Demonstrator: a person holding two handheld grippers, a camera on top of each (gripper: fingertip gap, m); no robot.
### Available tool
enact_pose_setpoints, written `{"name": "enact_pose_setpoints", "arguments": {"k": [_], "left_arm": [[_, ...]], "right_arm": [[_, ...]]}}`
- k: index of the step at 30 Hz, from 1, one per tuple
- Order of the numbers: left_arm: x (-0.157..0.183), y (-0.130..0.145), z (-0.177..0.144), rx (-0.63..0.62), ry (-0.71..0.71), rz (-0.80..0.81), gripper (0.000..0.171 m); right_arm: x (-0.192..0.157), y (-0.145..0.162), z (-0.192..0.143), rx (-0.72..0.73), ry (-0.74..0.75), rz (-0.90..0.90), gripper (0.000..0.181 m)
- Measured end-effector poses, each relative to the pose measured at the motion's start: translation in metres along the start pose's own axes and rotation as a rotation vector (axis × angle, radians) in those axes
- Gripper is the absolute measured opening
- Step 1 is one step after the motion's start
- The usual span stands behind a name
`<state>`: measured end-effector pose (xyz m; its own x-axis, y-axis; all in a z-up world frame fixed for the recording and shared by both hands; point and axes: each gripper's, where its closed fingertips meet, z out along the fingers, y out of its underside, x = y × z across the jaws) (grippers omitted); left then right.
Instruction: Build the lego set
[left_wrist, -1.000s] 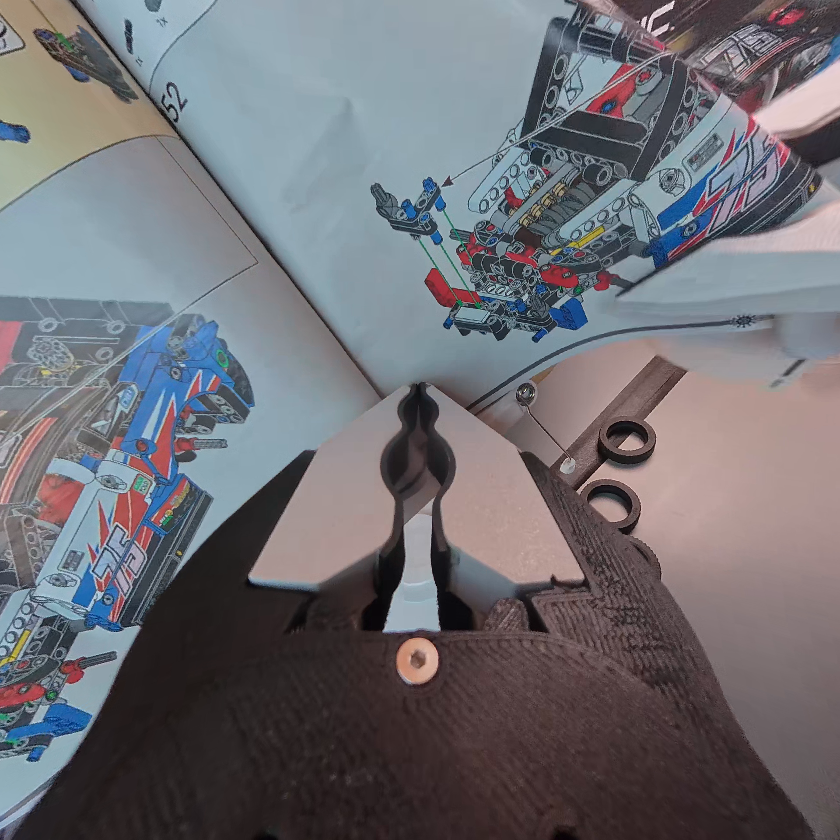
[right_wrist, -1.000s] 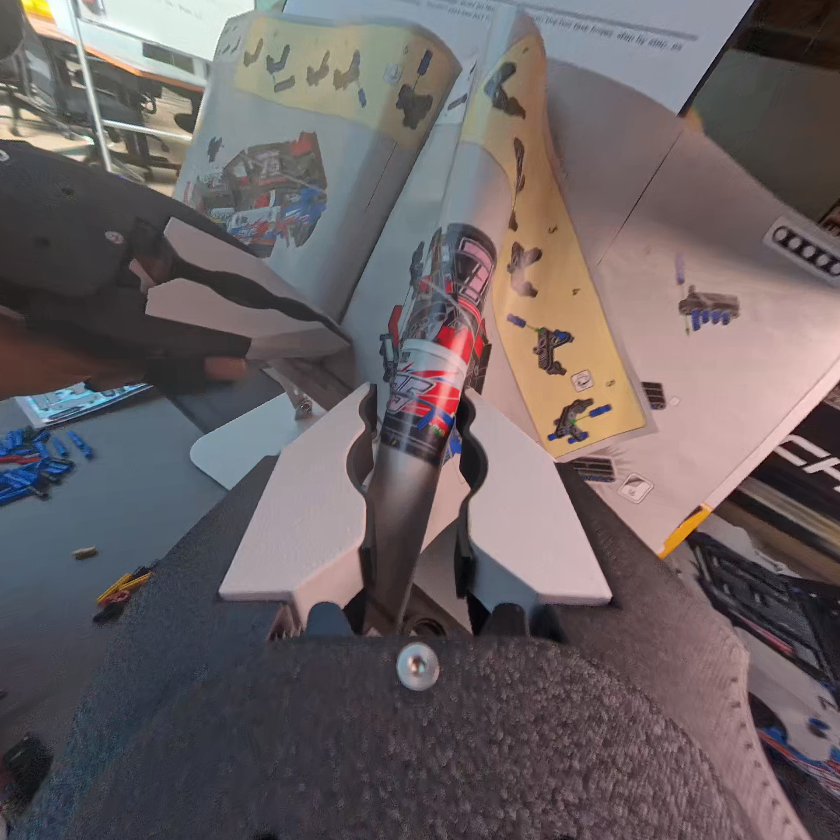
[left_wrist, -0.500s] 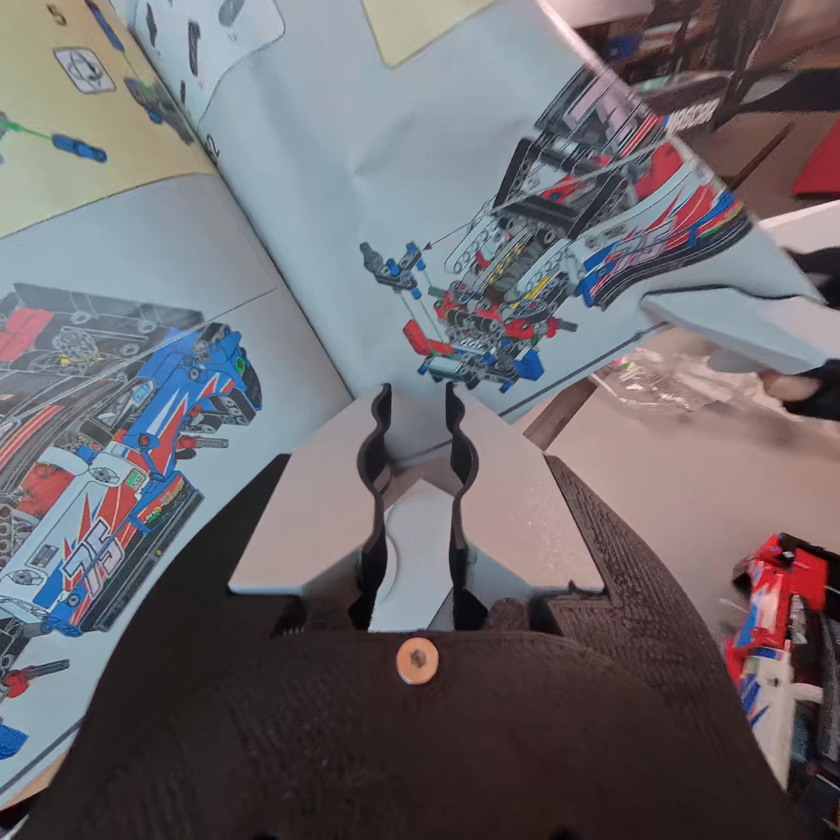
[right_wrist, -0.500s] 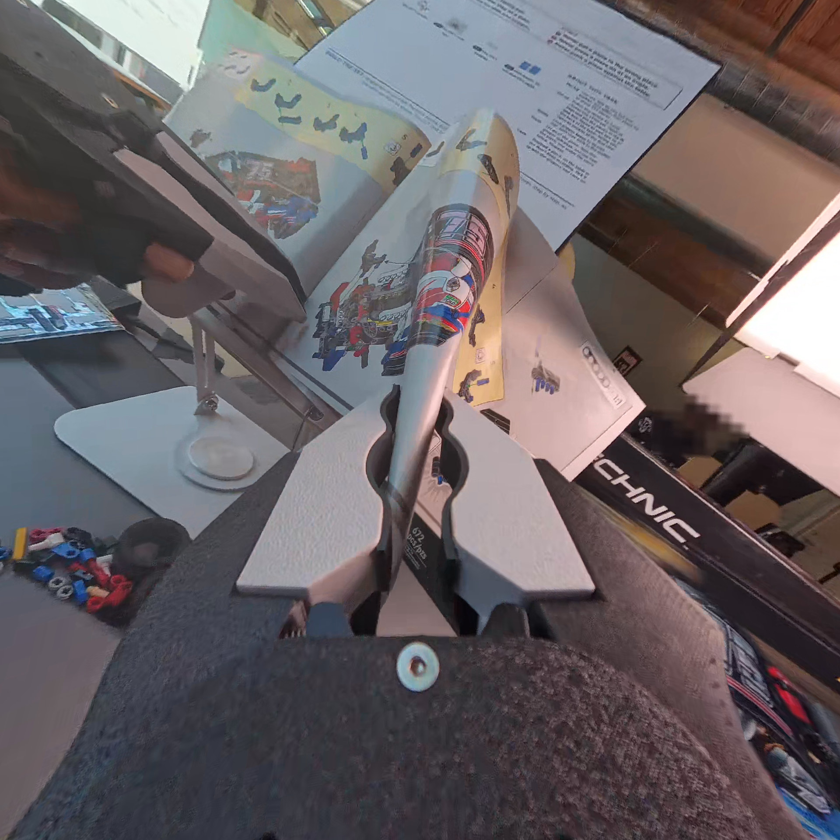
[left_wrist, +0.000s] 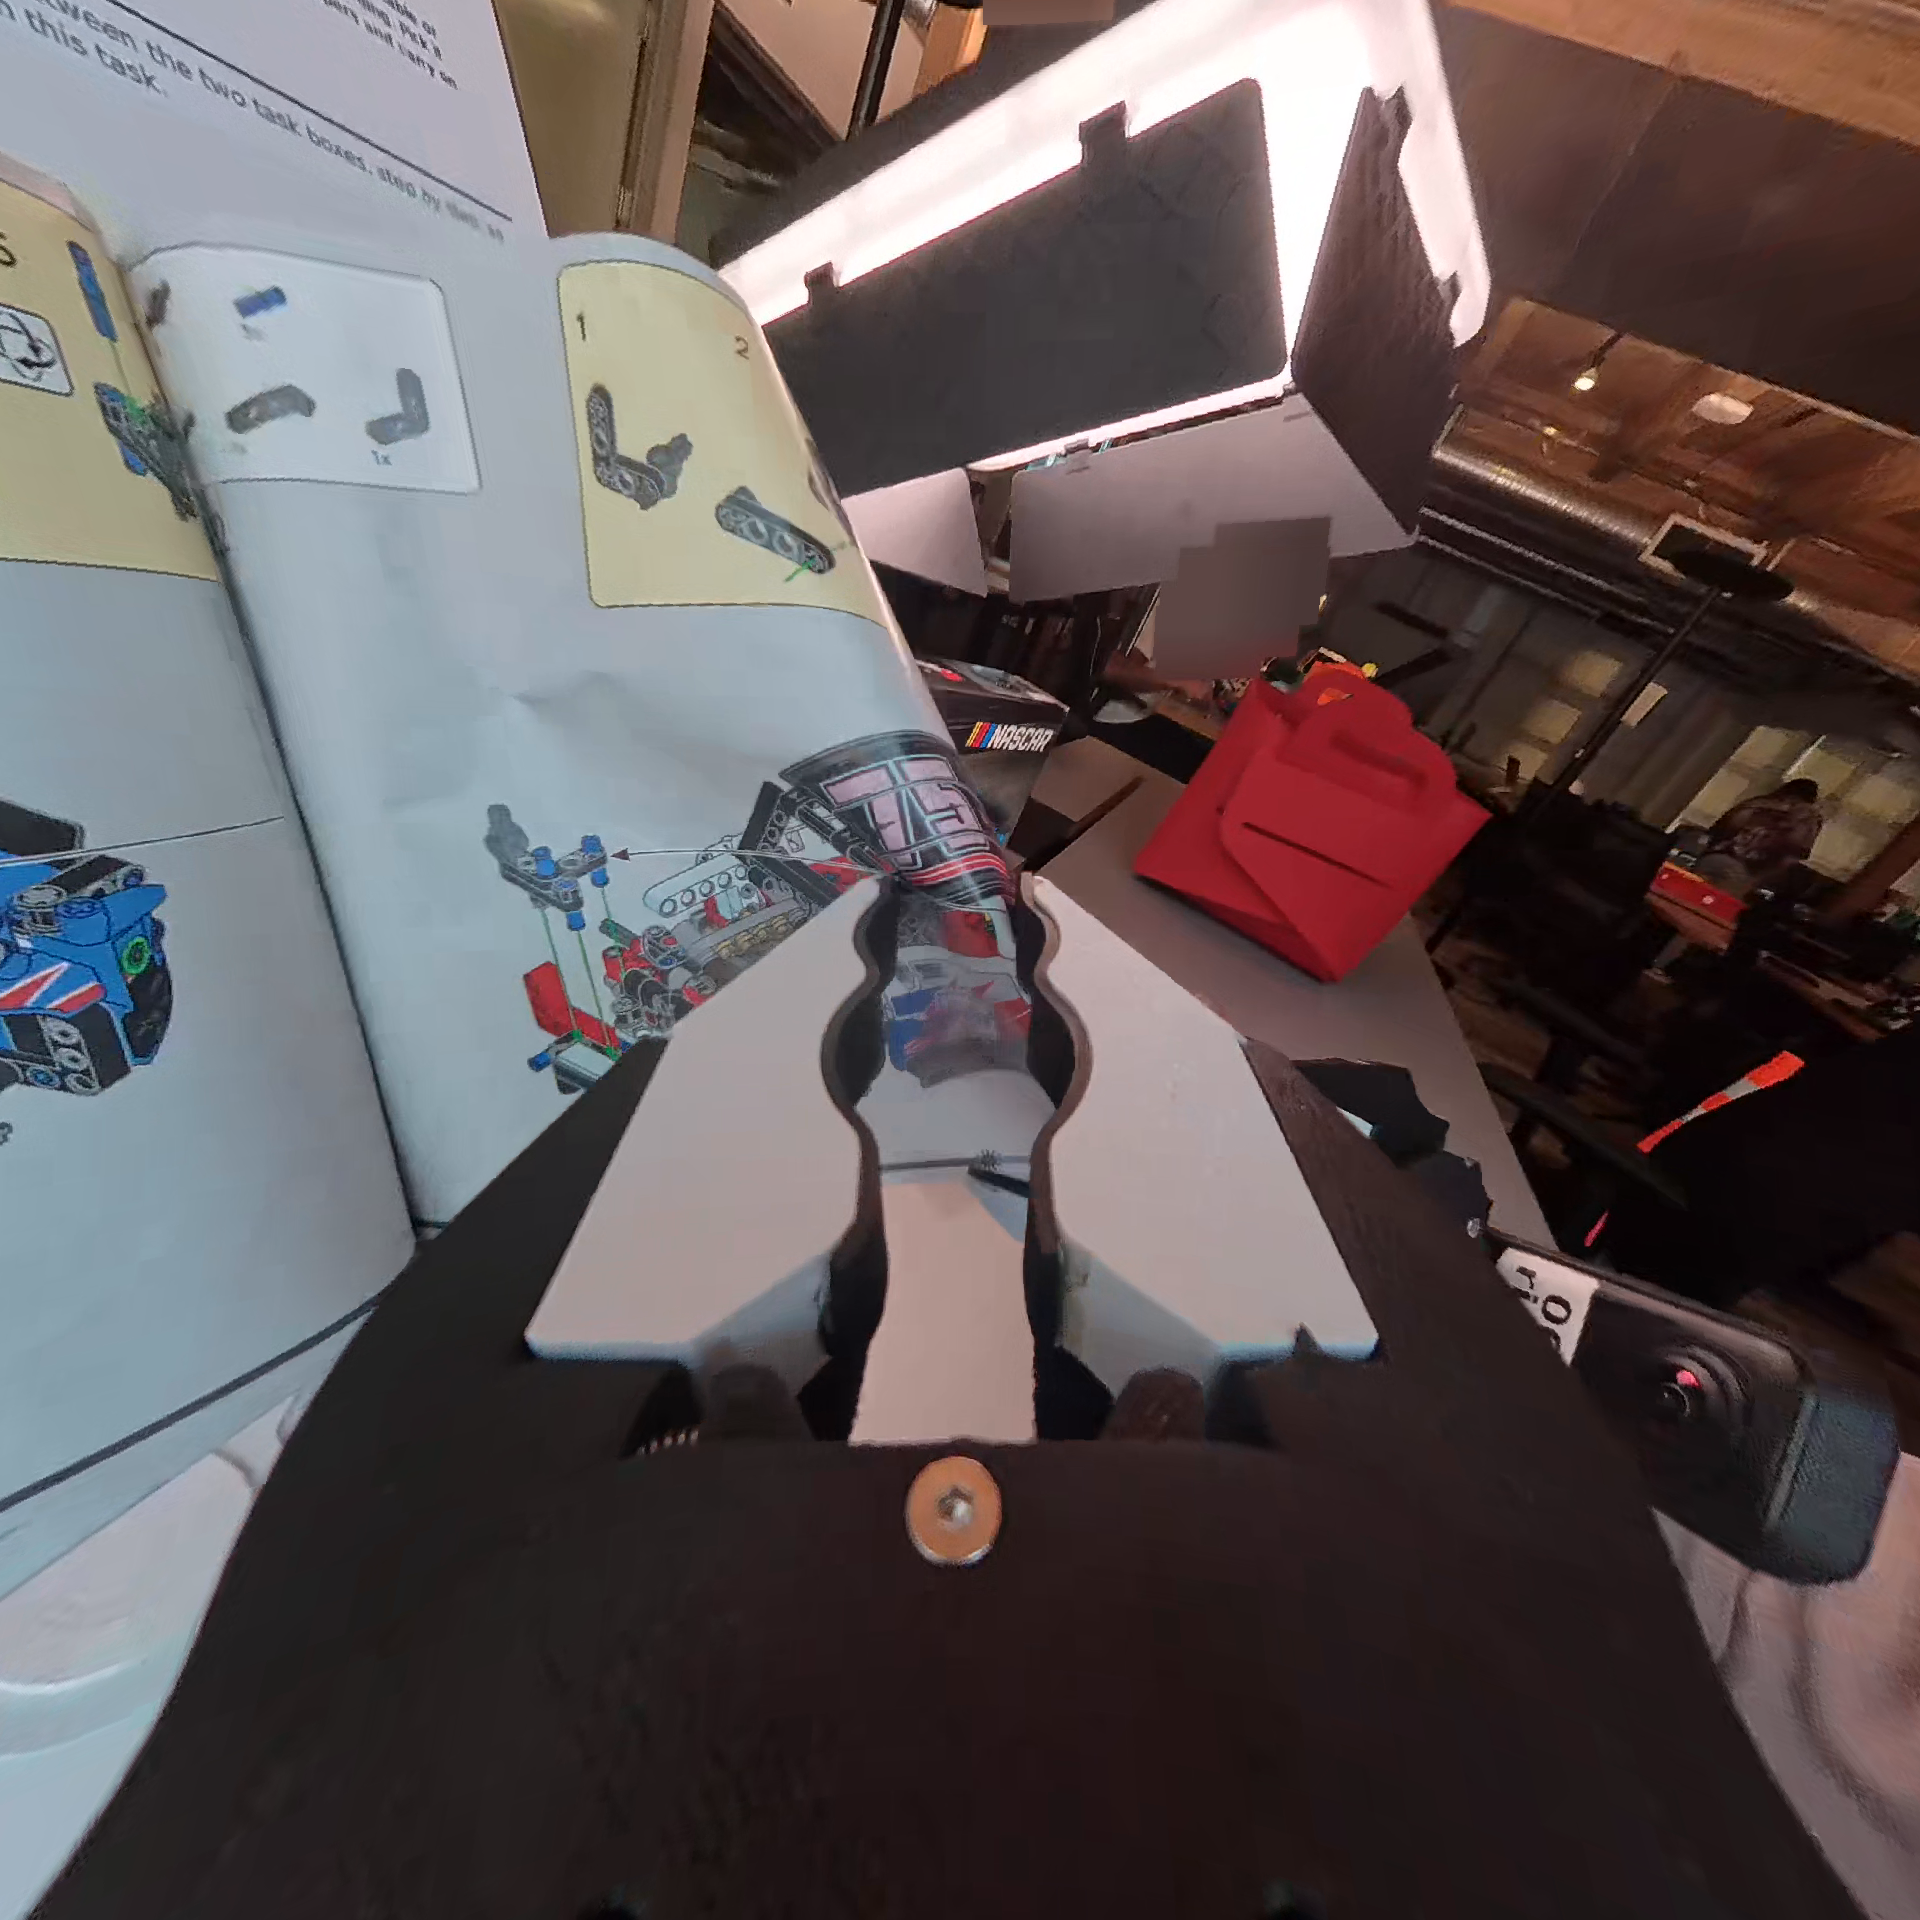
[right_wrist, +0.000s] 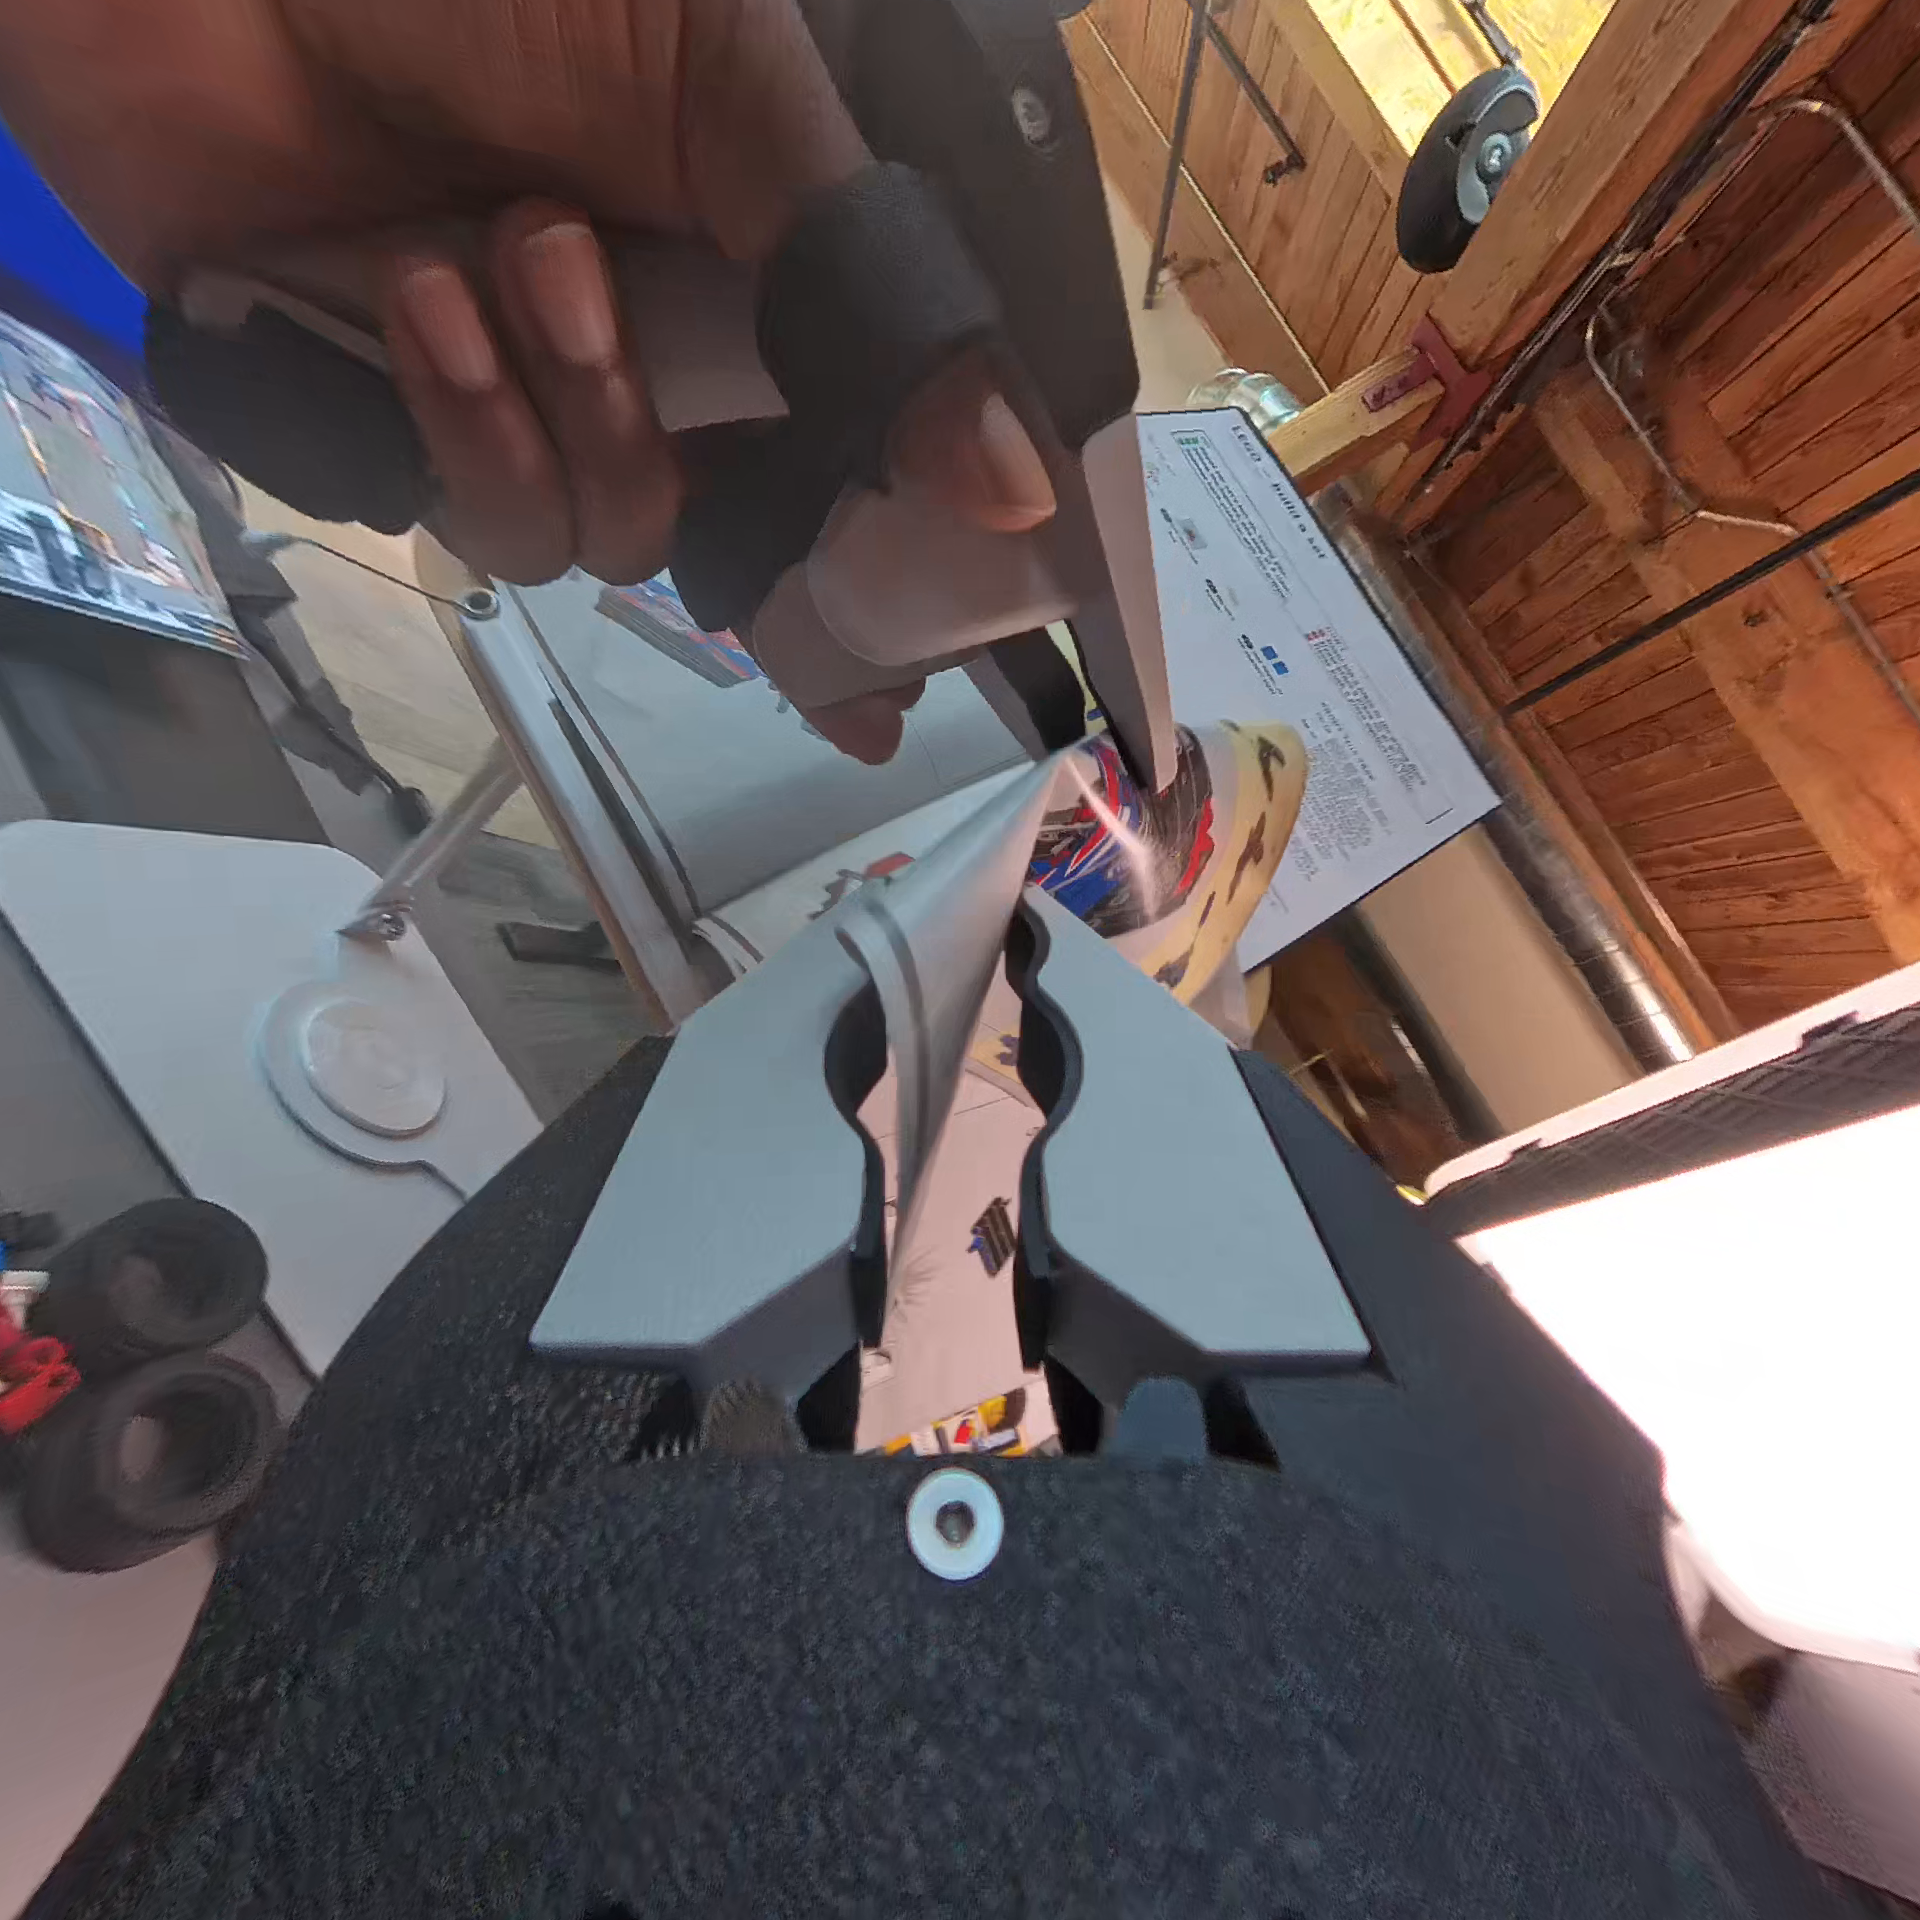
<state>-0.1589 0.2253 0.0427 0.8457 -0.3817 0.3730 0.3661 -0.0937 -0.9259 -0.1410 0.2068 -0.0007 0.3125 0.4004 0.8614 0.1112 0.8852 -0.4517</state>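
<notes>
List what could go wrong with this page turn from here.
1. The page is bent sharply between the right gripper's fingers; pulling on could crease or tear it.
2. The left gripper is open around the same curled page, so it could slip and flop back if the right lets go.
3. The booklet leans on a thin stand; a hard tug might tip it towards the tyres.

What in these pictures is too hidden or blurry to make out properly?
- Left wrist view: the instruction booklet page's lower right, behind the left gripper.
- Right wrist view: tyres, blurred, cut by the left edge.
- Right gripper: whether it pinches the page; jaws apart.
</notes>
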Motion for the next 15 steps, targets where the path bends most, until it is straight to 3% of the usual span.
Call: {"name": "enact_pose_setpoints", "arguments": {"k": [3, 8, 10, 13, 15], "left_arm": [[-0.003, -0.001, -0.013, 0.013, 0.027, -0.018, 0.017], [-0.005, -0.009, -0.043, 0.071, 0.091, -0.028, 0.011], [-0.012, -0.011, -0.054, 0.085, 0.102, -0.060, 0.010], [-0.018, -0.013, -0.067, 0.126, 0.139, -0.122, 0.011], [-0.021, -0.012, -0.071, 0.143, 0.157, -0.163, 0.011]], "right_arm": [[-0.001, -0.005, -0.012, 0.060, -0.093, 0.256, 0.039], [0.002, -0.004, -0.029, 0.185, -0.343, 0.865, 0.078], [0.005, 0.001, -0.032, 0.227, -0.432, 1.088, 0.082], [-0.001, 0.017, -0.019, 0.198, -0.472, 1.248, 0.083], [-0.012, 0.009, -0.007, 0.197, -0.556, 1.353, 0.081]]}}
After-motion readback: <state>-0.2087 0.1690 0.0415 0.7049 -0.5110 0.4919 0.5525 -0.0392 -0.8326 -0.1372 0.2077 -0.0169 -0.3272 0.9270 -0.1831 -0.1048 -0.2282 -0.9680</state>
